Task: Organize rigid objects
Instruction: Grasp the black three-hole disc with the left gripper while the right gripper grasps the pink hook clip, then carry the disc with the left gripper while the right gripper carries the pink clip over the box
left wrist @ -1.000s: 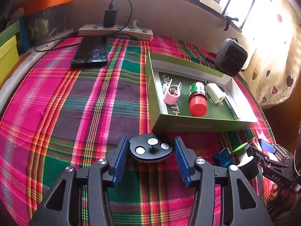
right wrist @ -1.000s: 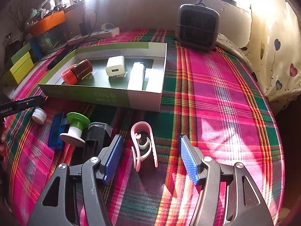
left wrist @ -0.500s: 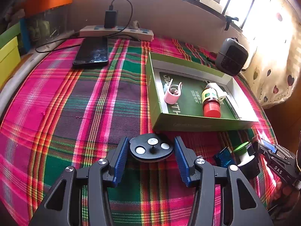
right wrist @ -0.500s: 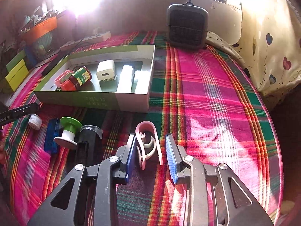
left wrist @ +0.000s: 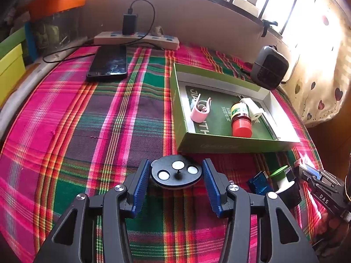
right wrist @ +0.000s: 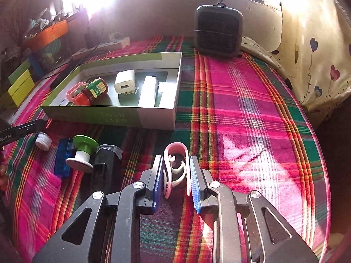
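Note:
My right gripper (right wrist: pixel 175 161) is shut on a pink clip (right wrist: pixel 175 151) that lies on the plaid cloth, one blue pad pressed against each side. My left gripper (left wrist: pixel 175 168) has its pads against both sides of a black round disc (left wrist: pixel 176 174) with three white buttons, just in front of the green box (left wrist: pixel 219 146). Inside the box (right wrist: pixel 109 116) lie another pink clip (left wrist: pixel 199 109), a red-capped bottle (left wrist: pixel 240 118), a white charger (right wrist: pixel 125 81) and a long white piece (right wrist: pixel 149 92). The right gripper's tip (left wrist: pixel 307 171) shows at the far right of the left wrist view.
Between the grippers lie a green-topped white spool (right wrist: pixel 82 153), a blue block (right wrist: pixel 62 160), a black block (right wrist: pixel 105 164) and a small white cap (right wrist: pixel 43 141). A phone (left wrist: pixel 108 63) and power strip (left wrist: pixel 136 39) lie at the back. A grey heater (right wrist: pixel 219 30) stands behind the box.
The right gripper's jaws have closed from wide apart onto the pink clip. The red-capped bottle has shifted a little inside the box. The left gripper and disc have stayed put.

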A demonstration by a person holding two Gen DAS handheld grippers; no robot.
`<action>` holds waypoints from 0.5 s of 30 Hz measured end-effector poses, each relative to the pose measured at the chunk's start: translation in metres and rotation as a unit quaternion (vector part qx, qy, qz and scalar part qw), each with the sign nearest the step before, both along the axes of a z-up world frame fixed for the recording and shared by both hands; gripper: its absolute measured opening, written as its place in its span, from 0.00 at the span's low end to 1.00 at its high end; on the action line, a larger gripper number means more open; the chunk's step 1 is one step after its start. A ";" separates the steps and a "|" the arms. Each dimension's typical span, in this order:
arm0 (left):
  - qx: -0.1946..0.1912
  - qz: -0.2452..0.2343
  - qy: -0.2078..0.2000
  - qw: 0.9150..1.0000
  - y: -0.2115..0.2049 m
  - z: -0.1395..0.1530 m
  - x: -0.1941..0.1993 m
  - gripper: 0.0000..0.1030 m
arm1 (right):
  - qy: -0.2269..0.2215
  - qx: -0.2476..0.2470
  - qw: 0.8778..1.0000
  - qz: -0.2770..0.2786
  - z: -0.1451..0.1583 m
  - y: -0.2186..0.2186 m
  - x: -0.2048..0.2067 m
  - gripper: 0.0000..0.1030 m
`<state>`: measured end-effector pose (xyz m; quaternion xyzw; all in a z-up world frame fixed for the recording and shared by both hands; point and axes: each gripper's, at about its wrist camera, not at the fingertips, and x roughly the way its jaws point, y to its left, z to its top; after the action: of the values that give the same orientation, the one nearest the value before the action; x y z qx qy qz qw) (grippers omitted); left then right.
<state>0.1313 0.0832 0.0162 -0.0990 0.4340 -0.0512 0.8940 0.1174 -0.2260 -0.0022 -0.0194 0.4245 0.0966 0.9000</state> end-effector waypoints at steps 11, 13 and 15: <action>0.009 -0.005 -0.013 1.000 -0.003 0.015 -0.006 0.47 | -0.009 0.006 1.000 0.003 0.009 0.000 -0.006 0.24; 0.011 -0.006 -0.018 1.000 -0.004 0.020 -0.006 0.47 | -0.012 0.007 1.000 0.005 0.012 0.000 -0.006 0.24; 0.012 -0.008 -0.023 1.000 -0.006 0.024 -0.007 0.47 | -0.017 0.007 1.000 0.006 0.015 0.000 -0.007 0.24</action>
<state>0.1243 0.0776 0.0398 -0.0836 0.4146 -0.0554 0.9045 0.1108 -0.2255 0.0132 -0.0176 0.4082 0.1045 0.9067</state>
